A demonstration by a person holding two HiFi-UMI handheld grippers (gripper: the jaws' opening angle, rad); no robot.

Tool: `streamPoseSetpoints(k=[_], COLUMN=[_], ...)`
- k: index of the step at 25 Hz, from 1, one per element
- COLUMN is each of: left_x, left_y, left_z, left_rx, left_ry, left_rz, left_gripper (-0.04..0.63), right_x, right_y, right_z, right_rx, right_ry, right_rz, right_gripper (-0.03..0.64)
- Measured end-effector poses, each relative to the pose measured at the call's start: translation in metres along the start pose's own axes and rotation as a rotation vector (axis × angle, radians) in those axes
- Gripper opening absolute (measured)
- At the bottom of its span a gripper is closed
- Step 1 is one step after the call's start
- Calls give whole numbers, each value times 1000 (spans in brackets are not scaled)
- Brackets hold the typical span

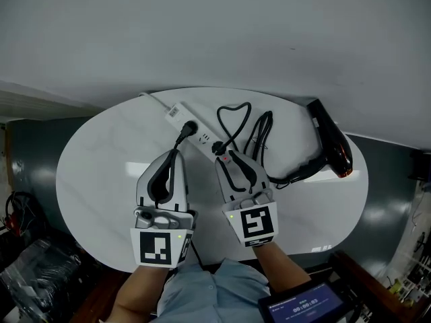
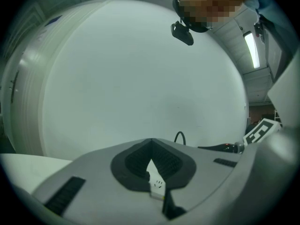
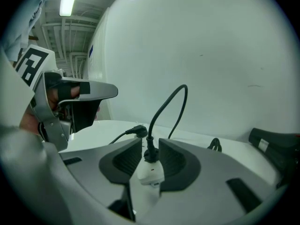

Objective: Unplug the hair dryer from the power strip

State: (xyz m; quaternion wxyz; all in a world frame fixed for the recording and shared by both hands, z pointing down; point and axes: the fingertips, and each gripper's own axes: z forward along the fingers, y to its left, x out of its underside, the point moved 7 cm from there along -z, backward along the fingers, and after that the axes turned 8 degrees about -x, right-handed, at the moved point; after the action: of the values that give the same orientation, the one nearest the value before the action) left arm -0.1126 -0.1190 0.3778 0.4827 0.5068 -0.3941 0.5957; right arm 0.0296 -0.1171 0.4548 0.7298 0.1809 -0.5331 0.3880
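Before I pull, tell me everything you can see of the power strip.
The power strip is a long white bar, plastic by its look, lying flat and diagonal on the white table. Its white lead runs off the far end. Two black plugs sit in it: a middle plug and a near-end plug, which the right claw straddles, jaws apart.

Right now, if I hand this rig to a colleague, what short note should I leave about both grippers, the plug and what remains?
Left gripper: fingers together, empty, by the power strip.
Right gripper: fingers apart around a black plug seated in the strip's near end, not clamped.
Hair dryer: lying at the table's right side; a second plug sits further along the strip.
Done: nothing unplugged.
Remaining: confirm the dryer's cord, grip that plug, pull it out.
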Motion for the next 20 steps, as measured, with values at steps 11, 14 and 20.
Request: streamPoseSetpoints(k=[11,14,20], left_x=[7,6,7], left_y=[6,9,10], left_z=[5,6,7], left_rx=[-14,-18,-18], left_ry=[29,27,25], left_rz=[-14,-17,-20], left_gripper=[-2,-2,-2], right_x=[6,6,7], right_y=[-3,-3,-2], right_z=[23,26,28], right_rx=[-10,-3,19], right_ry=[93,113,149], right_rz=[43,32,-2], right_gripper=[103,81,51])
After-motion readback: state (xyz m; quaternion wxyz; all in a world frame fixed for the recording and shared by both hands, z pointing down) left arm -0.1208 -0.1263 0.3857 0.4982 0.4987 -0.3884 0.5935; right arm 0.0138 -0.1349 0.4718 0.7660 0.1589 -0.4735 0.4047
